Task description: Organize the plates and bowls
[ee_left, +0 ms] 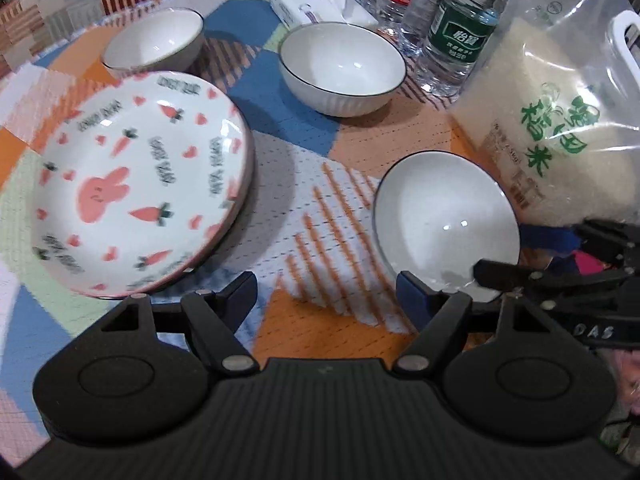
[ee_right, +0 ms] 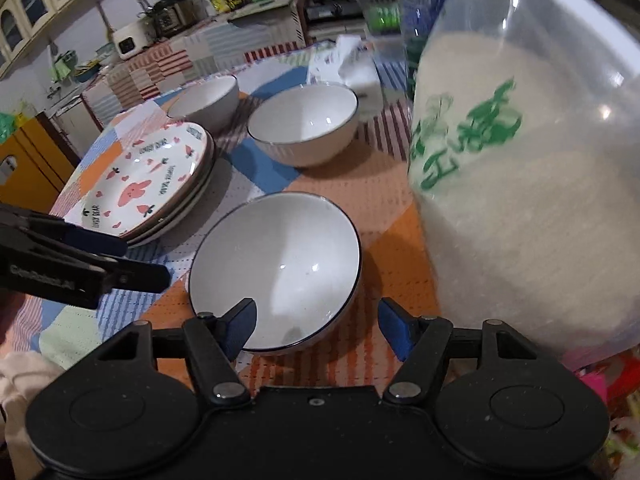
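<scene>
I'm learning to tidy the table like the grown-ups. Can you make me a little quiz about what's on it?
1. How many white bowls sit on the tablecloth?
2. True or false: the bunny plate lies on top of other plates.
3. Which bowl is closest to the right gripper? A) the near bowl beside the rice bag B) the middle bowl C) the far bowl

Key
1. Three.
2. True: more plate rims show under it in the right wrist view.
3. A. The jaws stand open, one finger over its rim; nothing is gripped.
</scene>
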A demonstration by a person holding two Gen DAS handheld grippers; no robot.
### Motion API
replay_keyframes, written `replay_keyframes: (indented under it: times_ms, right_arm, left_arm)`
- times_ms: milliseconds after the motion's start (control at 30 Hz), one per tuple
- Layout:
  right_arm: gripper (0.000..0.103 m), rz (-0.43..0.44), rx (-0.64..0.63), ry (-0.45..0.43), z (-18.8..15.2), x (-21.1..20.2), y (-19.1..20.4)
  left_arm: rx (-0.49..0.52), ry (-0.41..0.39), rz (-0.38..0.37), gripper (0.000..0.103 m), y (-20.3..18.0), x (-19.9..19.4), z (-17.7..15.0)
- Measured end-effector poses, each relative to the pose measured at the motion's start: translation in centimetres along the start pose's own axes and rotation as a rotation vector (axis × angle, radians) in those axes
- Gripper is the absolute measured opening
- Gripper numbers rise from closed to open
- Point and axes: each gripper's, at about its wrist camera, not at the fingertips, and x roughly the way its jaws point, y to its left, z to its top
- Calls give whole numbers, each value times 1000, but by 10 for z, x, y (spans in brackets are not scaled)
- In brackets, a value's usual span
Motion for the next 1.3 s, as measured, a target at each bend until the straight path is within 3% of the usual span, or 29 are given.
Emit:
replay_keyframes:
  times_ms: [100,167,200,233,300,333,367,667,1067,1300]
  right_arm:
    - [70,-8,47,14,0,10,-1]
    - [61,-27,80,21,-1,14,-2]
    - [52,-37,96,25,-1,16,-3]
    - [38,-47,115,27,-2,18,-5]
    - [26,-48,161,22,-2,19,-9]
    - [25,-38,194,19,-1,19,-11]
    - [25,-36,222,20,-1,20,-12]
    - [20,-37,213,65,4,16,6]
    - [21,110,124,136,-2,2,62]
    - [21,158,41,179,-1,13,97]
  left_arm:
    - [-41,17,-45,76,0,12,1]
    - [-55,27,-74,71,-2,19,1]
    - [-62,34,-92,65,-3,22,1]
    - [-69,46,-108,52,-4,25,0]
    - [-85,70,-143,36,-6,31,-1]
    - [-91,73,-178,24,-6,33,-1]
    - [-95,78,-199,22,-7,33,-2]
    - [-91,139,-174,20,2,15,-12]
    - [-153,119,-77,20,54,-56,-37]
    - [-223,127,-37,20,82,-67,-57]
